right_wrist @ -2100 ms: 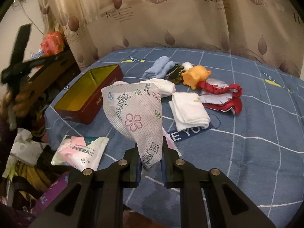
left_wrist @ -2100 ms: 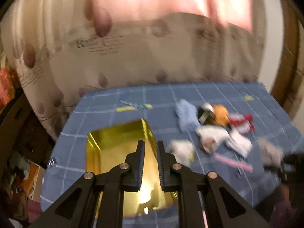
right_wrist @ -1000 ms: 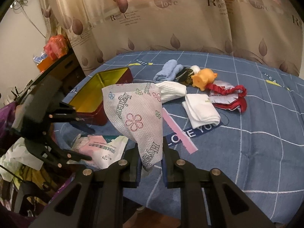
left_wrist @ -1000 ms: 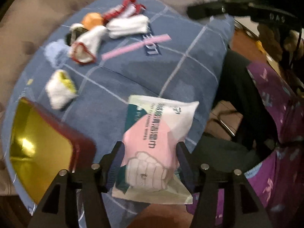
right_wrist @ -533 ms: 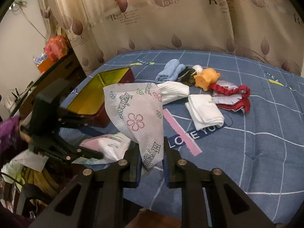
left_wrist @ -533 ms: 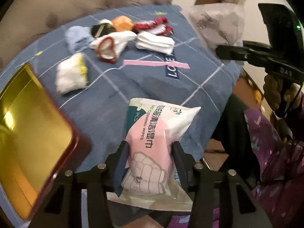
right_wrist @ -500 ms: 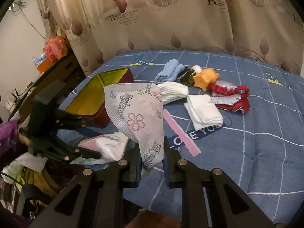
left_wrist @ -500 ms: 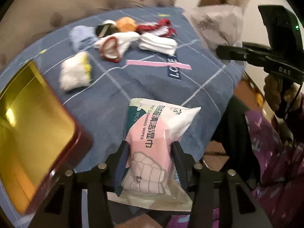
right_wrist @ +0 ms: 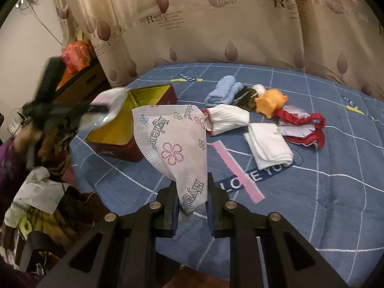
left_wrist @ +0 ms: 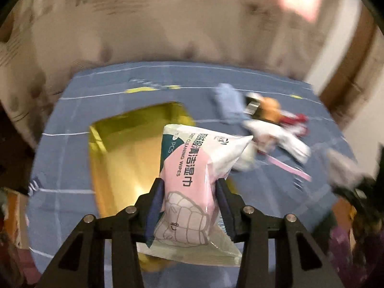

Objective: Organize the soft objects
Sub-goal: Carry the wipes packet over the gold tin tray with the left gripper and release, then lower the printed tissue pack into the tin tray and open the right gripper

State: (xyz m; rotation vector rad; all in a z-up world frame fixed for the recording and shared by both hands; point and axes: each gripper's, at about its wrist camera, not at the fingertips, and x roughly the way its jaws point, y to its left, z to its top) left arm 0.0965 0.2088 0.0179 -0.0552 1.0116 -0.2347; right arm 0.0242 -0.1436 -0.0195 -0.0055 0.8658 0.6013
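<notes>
Wipes pack (left_wrist: 192,182) is sitting squeezed between the left gripper (left_wrist: 189,201) jaws, hanging above the open gold-lined tin (left_wrist: 127,153) on the blue cloth (right_wrist: 312,192). Right gripper (right_wrist: 192,204) is pinching a flowered tissue (right_wrist: 175,141) with its jaws nearly closed, holding it off the cloth. Socks are lying loose right of the tin: a blue one (right_wrist: 223,93), a red-trimmed one (right_wrist: 225,118) and a folded white one (right_wrist: 268,146), near an orange toy (right_wrist: 270,104).

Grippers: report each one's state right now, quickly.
Left gripper: shut on the pink-and-white wet wipes pack.
Right gripper: shut on the white flower-printed tissue pack.
</notes>
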